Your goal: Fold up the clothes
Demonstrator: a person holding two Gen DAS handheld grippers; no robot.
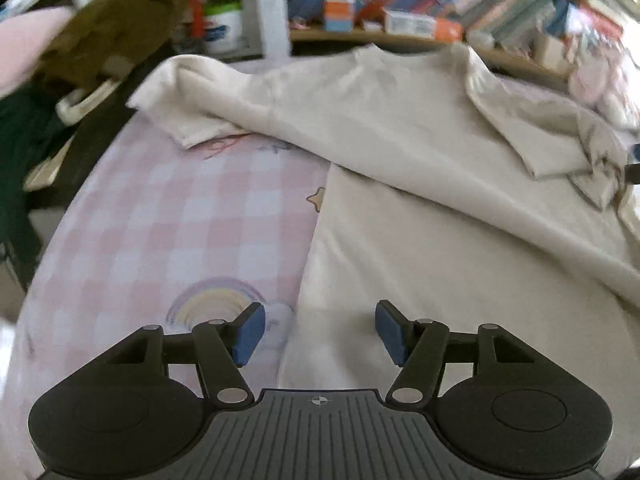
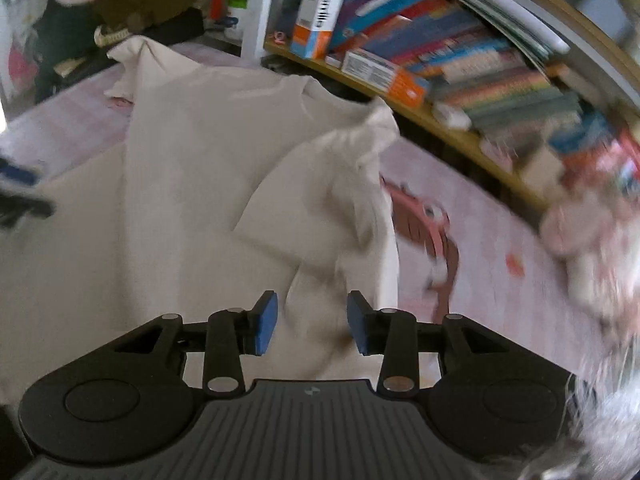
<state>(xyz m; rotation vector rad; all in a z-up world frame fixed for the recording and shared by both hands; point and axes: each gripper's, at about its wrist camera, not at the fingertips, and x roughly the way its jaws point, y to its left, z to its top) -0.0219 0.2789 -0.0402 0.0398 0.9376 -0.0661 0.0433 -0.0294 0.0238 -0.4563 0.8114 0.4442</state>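
Left claw [image 1: 320, 332]: blue pads spread wide apart, nothing between them; it hovers over the near left edge of the garment
Right claw [image 2: 308, 322]: pads also parted, gripping nothing; bunched cloth lies just past its tips
Cream shirt [image 1: 420, 168]: spread on the bed ahead of both claws; neckline at the far end, toward the shelf; one side folded over the body in a long diagonal ridge; left sleeve [image 1: 180, 108] reaches out ahead and to the left of the left claw; in the right wrist view the other sleeve [image 2: 320, 184] is turned in over the body, just ahead of the right claw
Bedsheet [image 1: 160, 220]: pink check with a rainbow print [image 1: 218, 304] beside the left claw's left pad
Bookshelf [image 2: 460, 68]: beyond the shirt, packed with books and boxes; blurred
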